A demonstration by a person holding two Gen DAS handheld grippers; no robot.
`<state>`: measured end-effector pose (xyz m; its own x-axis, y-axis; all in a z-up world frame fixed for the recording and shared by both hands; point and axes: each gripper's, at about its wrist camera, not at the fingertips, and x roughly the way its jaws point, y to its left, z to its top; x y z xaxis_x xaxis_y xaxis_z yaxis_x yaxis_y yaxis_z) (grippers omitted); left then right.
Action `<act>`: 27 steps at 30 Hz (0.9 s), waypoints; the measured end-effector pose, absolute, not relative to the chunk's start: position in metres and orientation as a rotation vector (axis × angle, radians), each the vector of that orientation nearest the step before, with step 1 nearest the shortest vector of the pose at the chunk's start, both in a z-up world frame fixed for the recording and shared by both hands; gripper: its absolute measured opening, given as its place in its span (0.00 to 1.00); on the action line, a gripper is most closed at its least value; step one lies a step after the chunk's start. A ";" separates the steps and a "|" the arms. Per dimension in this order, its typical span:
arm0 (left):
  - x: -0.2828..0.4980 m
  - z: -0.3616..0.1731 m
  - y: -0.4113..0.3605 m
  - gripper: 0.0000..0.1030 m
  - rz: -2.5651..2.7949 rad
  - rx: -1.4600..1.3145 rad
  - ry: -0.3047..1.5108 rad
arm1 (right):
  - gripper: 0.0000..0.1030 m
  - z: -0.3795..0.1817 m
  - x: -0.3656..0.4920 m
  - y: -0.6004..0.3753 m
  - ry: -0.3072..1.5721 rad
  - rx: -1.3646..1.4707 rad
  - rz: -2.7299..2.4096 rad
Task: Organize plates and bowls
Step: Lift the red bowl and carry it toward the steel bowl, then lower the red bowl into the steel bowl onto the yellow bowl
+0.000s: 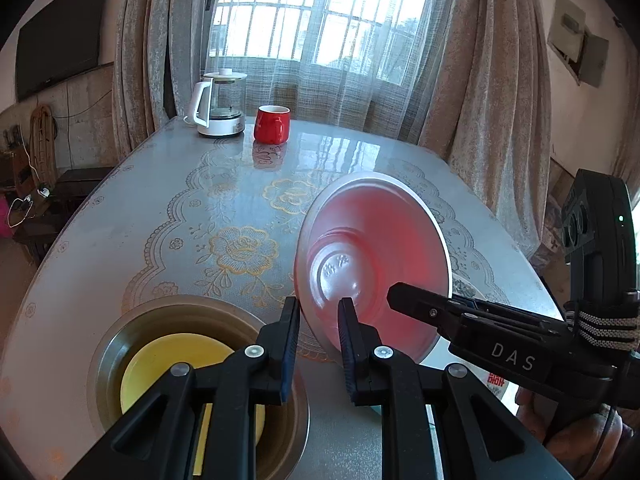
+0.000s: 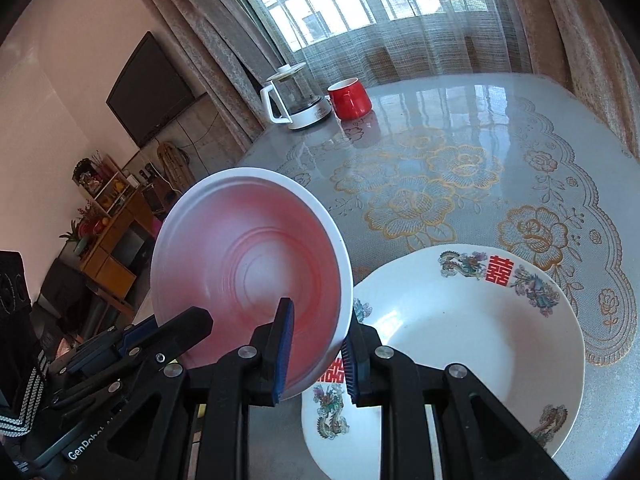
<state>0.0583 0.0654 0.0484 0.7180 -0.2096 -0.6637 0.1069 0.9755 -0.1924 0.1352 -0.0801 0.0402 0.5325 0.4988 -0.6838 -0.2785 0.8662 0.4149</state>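
My right gripper (image 2: pixel 314 354) pinches the near rim of the pink bowl (image 2: pixel 248 256), tilted on edge above the table (left gripper (image 1: pixel 318 344) pressed together, seemingly empty), with the white dragon-print plate (image 2: pixel 460 320) just to its right.

I've got a pinkish-red bowl (image 2: pixel 248 264) with a white rim, a white plate (image 2: pixel 460 320) with red characters and dragon motifs, a yellow plate (image 1: pixel 168 364) in an olive-brown bowl (image 1: pixel 120 344), a red mug (image 1: pixel 272 124), and a grey tablecloth (image 1: pixel 224 216) with gold roses.
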 end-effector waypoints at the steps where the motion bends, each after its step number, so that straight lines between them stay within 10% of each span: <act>1: 0.056 0.048 0.070 0.18 -0.170 -0.148 0.749 | 0.22 0.040 0.134 -0.075 0.898 0.265 0.477; 27: -0.003 0.014 0.173 0.18 -0.124 -0.284 0.850 | 0.22 0.026 0.105 0.021 0.984 0.182 0.693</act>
<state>-0.0026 0.1731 0.0145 0.6558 -0.2204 -0.7220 -0.0051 0.9551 -0.2962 0.1049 0.0206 0.0264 0.3610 0.6131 -0.7027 -0.4550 0.7735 0.4412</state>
